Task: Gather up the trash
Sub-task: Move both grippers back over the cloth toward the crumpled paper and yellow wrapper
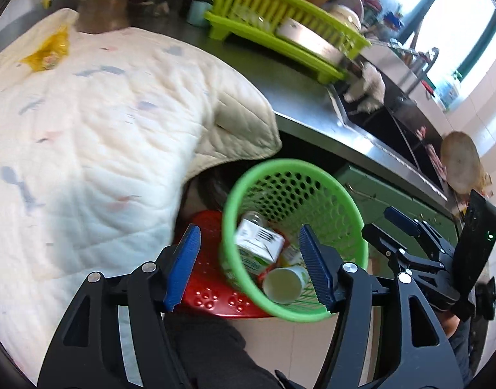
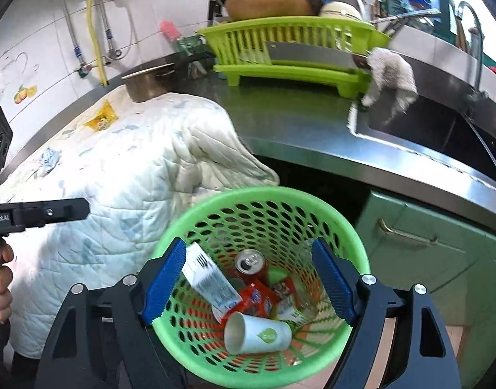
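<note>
Both pairs of jaws stand open with nothing between their pads. The left gripper [image 1: 248,265] hangs over the near left edge of the green basket [image 1: 345,214], and the right gripper [image 2: 248,282] hangs straight above the same basket, its blue pads framing the trash inside without touching it.

In the basket lie a white carton [image 2: 209,278], a red can [image 2: 250,264], a red wrapper [image 2: 259,298] and, nearest, a paper cup [image 2: 257,335] on its side. The basket stands on a red stool [image 1: 209,288] just in front of the green cabinet [image 2: 442,259], below the steel counter [image 2: 296,123].

To the left, a white quilted cloth [image 2: 118,178] covers a raised surface. Two pieces still lie on it, well apart from the basket: a yellow wrapper [image 2: 100,120] at the far side near a metal pot [image 2: 147,86], and a crumpled bluish scrap [image 2: 48,159] further left.

This looks like the moment just after a drop, with the collecting only partly done. The next move, I judge, calls for an empty gripper to swing left over the cloth, come down on one of the flat pieces and pinch it without snagging the quilt.
</note>
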`<state>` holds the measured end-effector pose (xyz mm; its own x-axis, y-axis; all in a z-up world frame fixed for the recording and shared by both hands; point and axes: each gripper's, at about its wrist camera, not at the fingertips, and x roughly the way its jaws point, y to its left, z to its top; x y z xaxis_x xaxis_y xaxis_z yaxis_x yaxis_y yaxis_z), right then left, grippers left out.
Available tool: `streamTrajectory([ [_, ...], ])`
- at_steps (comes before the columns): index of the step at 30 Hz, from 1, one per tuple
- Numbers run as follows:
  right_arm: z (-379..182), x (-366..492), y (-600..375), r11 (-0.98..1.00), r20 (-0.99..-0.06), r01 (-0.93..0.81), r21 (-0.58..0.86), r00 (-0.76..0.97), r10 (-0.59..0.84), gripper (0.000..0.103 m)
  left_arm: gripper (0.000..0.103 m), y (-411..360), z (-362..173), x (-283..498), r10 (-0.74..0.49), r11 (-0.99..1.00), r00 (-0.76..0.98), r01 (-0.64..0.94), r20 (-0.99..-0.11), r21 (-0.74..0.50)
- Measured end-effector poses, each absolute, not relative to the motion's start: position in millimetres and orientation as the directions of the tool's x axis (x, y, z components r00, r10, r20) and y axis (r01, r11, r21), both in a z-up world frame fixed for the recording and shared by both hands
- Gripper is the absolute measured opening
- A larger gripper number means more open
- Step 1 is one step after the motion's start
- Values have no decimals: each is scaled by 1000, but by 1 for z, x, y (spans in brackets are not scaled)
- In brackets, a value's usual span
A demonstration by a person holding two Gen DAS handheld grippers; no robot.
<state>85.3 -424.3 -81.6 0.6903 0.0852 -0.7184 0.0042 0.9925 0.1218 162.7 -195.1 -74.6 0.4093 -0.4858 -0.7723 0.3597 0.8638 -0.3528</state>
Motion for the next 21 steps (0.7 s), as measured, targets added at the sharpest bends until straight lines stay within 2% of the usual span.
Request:
streamTrajectory([
  [6,-75,103,-396,991,-714,-63,118,688,129,77,66,-150,-65,165,-433,898,477,302,-765,-320],
  [13,-65,138,-349,979,-710,-170,113,675,199,78,70,-72,-54,175,-333,942,568,163,-752,-293],
  [21,-62,181,-291,953,-711,-280,117,647,277,79,80,26,-41,198,-152,970,657,-44,-738,-239],
])
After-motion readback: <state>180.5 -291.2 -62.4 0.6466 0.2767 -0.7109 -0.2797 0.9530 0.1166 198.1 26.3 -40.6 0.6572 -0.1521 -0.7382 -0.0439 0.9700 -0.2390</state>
